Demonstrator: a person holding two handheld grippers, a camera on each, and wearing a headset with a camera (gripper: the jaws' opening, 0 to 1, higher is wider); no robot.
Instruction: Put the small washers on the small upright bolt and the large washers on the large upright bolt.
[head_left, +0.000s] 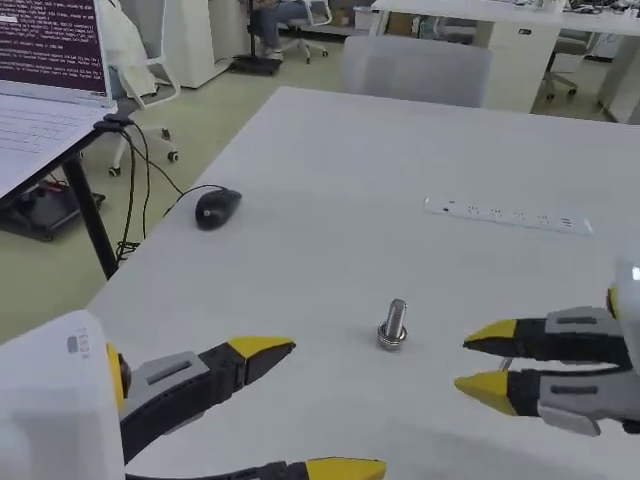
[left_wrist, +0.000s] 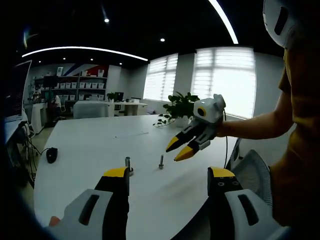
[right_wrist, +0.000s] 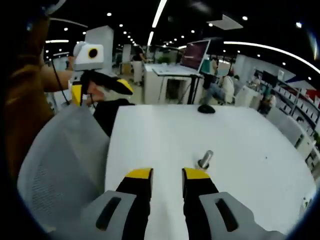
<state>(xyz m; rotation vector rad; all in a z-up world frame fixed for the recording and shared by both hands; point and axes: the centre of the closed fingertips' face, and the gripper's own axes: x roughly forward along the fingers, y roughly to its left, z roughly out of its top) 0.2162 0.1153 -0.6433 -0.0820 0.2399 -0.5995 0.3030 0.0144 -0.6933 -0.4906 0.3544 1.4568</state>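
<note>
**A:** Where do the bolts stand?

**B:** The large bolt (head_left: 393, 322) is upright close to the near edge of the desk (head_left: 330, 170), about midway along it. A ring at its foot looks like a washer (head_left: 390, 342) already seated. The small bolt (left_wrist: 161, 161) stands near it, on the side of the right gripper (head_left: 463, 363).

**A:** And the fingers?

**B:** The left gripper (left_wrist: 169, 172) has its fingers wide apart, holding nothing. The right gripper's fingers are a narrow gap apart. I can make out nothing between them, though a small washer would be hard to see.

**A:** What could go wrong from here?

**B:** I judge the right gripper the main risk. It hangs above the desk close to the small bolt, so a sideways sweep could tip that bolt or knock it toward the edge. A washer brought in tilted could catch on the thread and jam, or slip free and roll off the near edge. Mixing sizes could also spoil it: a small washer likely won't pass over the large bolt.
</note>
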